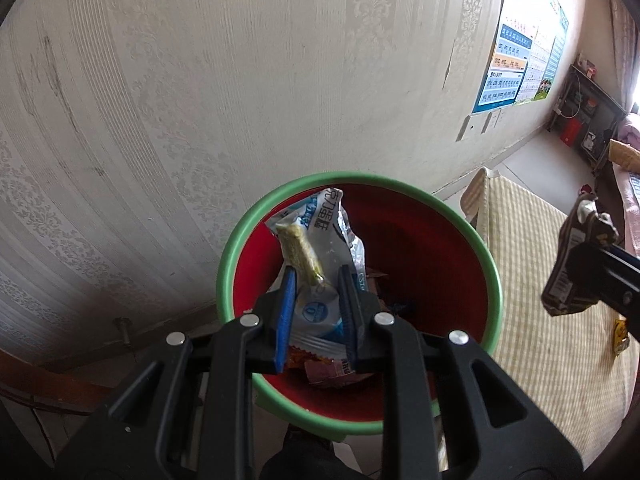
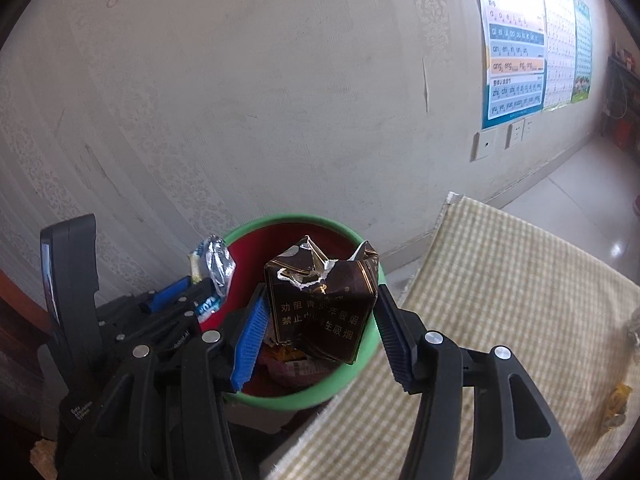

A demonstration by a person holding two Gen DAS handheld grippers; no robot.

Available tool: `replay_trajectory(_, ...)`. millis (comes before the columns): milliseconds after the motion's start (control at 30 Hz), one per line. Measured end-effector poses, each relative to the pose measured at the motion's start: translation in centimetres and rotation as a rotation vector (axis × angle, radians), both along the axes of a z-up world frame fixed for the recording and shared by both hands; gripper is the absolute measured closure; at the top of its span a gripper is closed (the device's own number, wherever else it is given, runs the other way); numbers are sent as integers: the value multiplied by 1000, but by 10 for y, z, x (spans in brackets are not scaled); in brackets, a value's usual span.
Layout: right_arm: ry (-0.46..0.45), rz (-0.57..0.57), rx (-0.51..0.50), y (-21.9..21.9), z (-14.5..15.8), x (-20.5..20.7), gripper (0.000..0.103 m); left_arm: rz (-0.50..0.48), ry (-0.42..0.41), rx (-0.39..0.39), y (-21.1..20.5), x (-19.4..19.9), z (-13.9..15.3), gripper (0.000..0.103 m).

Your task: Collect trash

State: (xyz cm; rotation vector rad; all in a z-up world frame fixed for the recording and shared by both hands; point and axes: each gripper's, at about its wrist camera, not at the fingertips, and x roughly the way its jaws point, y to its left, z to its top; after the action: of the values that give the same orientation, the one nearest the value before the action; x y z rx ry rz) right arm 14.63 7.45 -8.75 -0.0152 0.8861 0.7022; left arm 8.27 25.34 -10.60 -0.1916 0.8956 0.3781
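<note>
Two tools loaded | left tool (image 1: 316,312) clamping silver snack wrapper (image 1: 320,240), hanging right over red bin (image 1: 432,248) | right tool (image 2: 320,320) pinching torn brown carton (image 2: 320,304), sitting nearer bin's rim, checked bed (image 2: 500,280) alongside | probably dropping next

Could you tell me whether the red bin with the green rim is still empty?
No, the red bin already has wrappers lying at its bottom.

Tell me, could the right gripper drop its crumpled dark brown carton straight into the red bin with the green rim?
Probably yes. The right gripper holds the crumpled dark brown carton at the red bin's green rim, mouth uncovered. The left gripper with its silver-blue wrapper hangs over the other side.
</note>
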Motion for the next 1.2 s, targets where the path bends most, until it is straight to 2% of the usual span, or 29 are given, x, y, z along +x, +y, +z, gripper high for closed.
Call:
replay_trajectory(167,53,11,50,12,-9,13,49,11,19,-17,9,3,-10,81)
replay_trajectory(200,69,21,67,13,-12,15,44,16,25,-20,10,4,-12,71)
replay_trajectory(233,80,25,79,14,-14,15,36,21,23,-22,11,4,-13,50)
replay_trajectory(267,87,23,91,13,-15,16,34,28,18,-20,11,2,-13,41)
replay_trajectory(300,93,20,104,11,-16,16,34,33,11,-11,10,-1,-13,37)
replay_trajectory(400,108,0,125,0,-17,16,33,17,18,9,3,-5,-14,37)
replay_trajectory(533,69,-95,100,-52,-13,12,33,-26,-5,3,-15,-15,-9,37)
replay_trajectory(667,-33,-282,-55,-139,-15,10,33,-80,-25,3,-44,-21,-3,37)
replay_trajectory(767,-86,-450,-179,-209,-23,11,33,-124,-42,-35,-70,-20,0,37)
replay_trajectory(833,-59,-525,-231,-247,-37,14,31,-168,-47,-52,-94,-17,2,37)
replay_trajectory(900,21,-563,-257,-277,-59,20,31,-215,-37,-69,-119,-11,1,37)
replay_trajectory(1000,125,-583,-229,-303,-92,26,31,-271,-35,-69,-151,-3,4,37)
replay_trajectory(1033,152,-576,-219,-305,-101,27,37,-293,-34,-53,-166,1,6,37)
replay_trajectory(1067,187,-565,-195,-307,-110,29,54,-311,-32,-41,-176,5,7,37)
replay_trajectory(1133,232,-550,-143,-312,-119,30,77,-354,-31,-24,-204,17,12,37)
replay_trajectory(1200,206,-544,-84,-318,-113,15,80,-398,-30,-10,-232,28,17,37)
